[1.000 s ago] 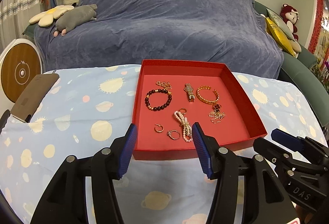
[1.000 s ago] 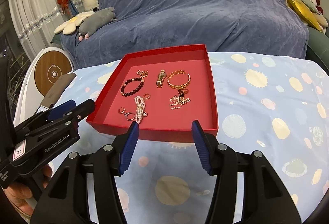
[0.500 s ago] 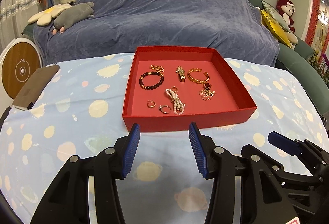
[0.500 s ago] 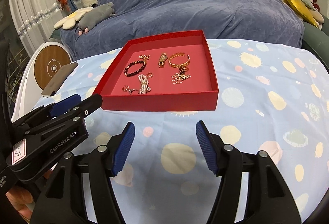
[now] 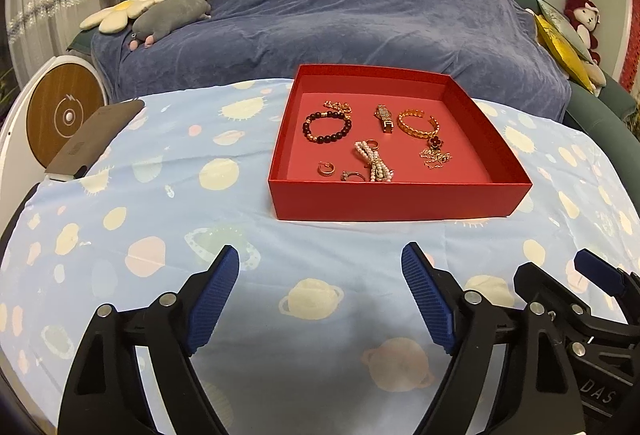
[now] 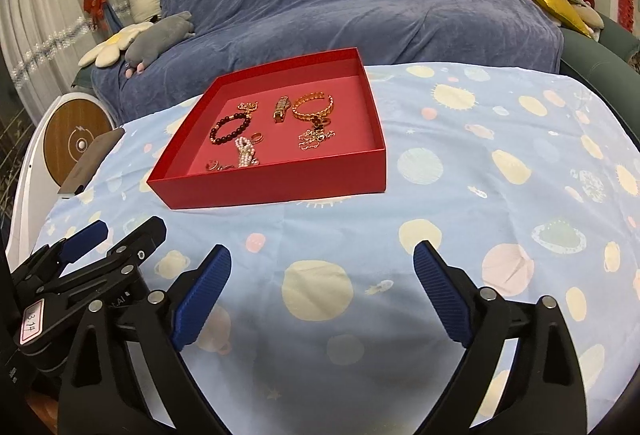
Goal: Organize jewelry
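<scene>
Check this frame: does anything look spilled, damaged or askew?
Nothing spilled or damaged. All jewelry lies inside the shallow red cardboard tray, though the thin gold chain is bunched up and the white pearl strand is folded over itself. The space-print blue tablecloth carries no loose pieces.

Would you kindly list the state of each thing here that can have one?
red box: lidless, jewelry inside
left hand-held gripper: jaws opening, nothing between them
right hand-held gripper: jaws opening, nothing between them
dark bead bracelet: flat, closed loop
gold cuff bracelet: flat, open-ended
pearl strand: bunched

Jewelry [image 5: 372, 139] loose in red tray [image 5: 400, 201]
</scene>
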